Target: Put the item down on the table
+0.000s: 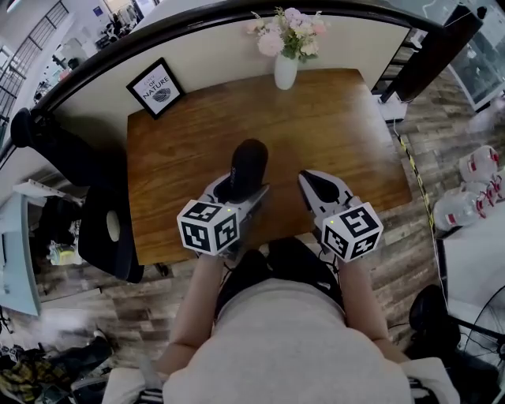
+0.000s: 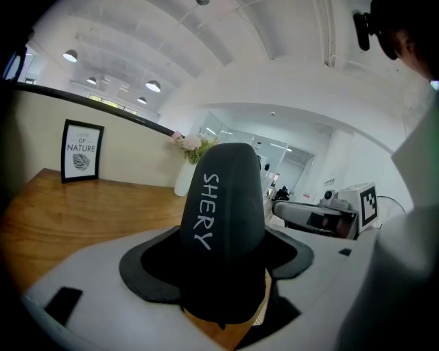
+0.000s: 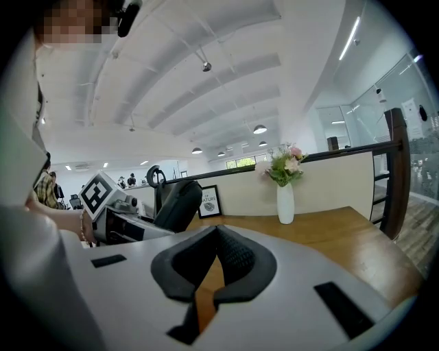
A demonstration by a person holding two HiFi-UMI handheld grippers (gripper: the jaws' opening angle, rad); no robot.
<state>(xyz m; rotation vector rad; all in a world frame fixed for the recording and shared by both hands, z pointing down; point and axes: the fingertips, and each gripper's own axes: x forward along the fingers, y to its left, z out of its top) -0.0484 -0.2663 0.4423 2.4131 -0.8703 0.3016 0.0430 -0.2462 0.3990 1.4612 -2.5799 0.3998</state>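
Note:
A black oblong case (image 1: 248, 167) with white lettering stands up between the jaws of my left gripper (image 1: 239, 188), which is shut on its lower end. In the left gripper view the case (image 2: 223, 212) fills the middle, with the dark pads (image 2: 147, 269) pressed on both of its sides. It is held over the near part of the wooden table (image 1: 331, 118); whether it touches the wood is hidden. My right gripper (image 1: 312, 181) hovers just to the right of it, shut, with nothing between its pads (image 3: 236, 255). The right gripper view also shows the case (image 3: 175, 204) at the left.
At the table's far edge stand a white vase of pink flowers (image 1: 285, 69) and a framed print (image 1: 155, 87). A black chair (image 1: 106, 229) stands left of the table. A dark curved railing (image 1: 237, 9) runs behind the low wall.

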